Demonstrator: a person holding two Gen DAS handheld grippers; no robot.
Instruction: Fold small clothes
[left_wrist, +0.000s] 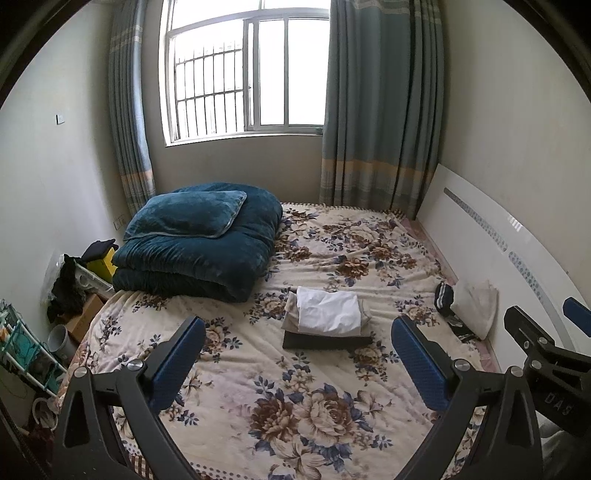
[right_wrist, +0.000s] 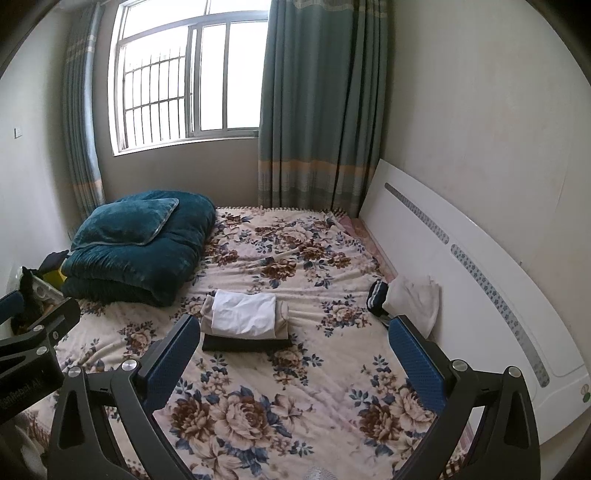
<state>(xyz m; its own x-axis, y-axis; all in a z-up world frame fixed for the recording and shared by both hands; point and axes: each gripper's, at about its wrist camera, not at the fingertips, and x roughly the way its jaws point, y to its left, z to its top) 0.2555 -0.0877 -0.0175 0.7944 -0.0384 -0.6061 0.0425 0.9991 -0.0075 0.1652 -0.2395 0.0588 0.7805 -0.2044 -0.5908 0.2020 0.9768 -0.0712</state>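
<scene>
A stack of folded clothes (left_wrist: 327, 319) lies mid-bed on the floral bedspread (left_wrist: 295, 398): a white piece on top, a beige one under it, a dark one at the bottom. It also shows in the right wrist view (right_wrist: 245, 321). A white garment (left_wrist: 474, 306) and a dark striped one (left_wrist: 443, 297) lie by the headboard; they also show in the right wrist view, white (right_wrist: 413, 299) and striped (right_wrist: 376, 293). My left gripper (left_wrist: 297, 326) is open and empty, held above the bed short of the stack. My right gripper (right_wrist: 295, 326) is open and empty beside it.
A folded teal quilt with a pillow (left_wrist: 199, 240) sits at the bed's far left. A white headboard (left_wrist: 517, 251) runs along the right wall. Boxes, a rack and clutter (left_wrist: 66, 302) stand on the floor at the left. Window and curtains (left_wrist: 376, 110) are behind.
</scene>
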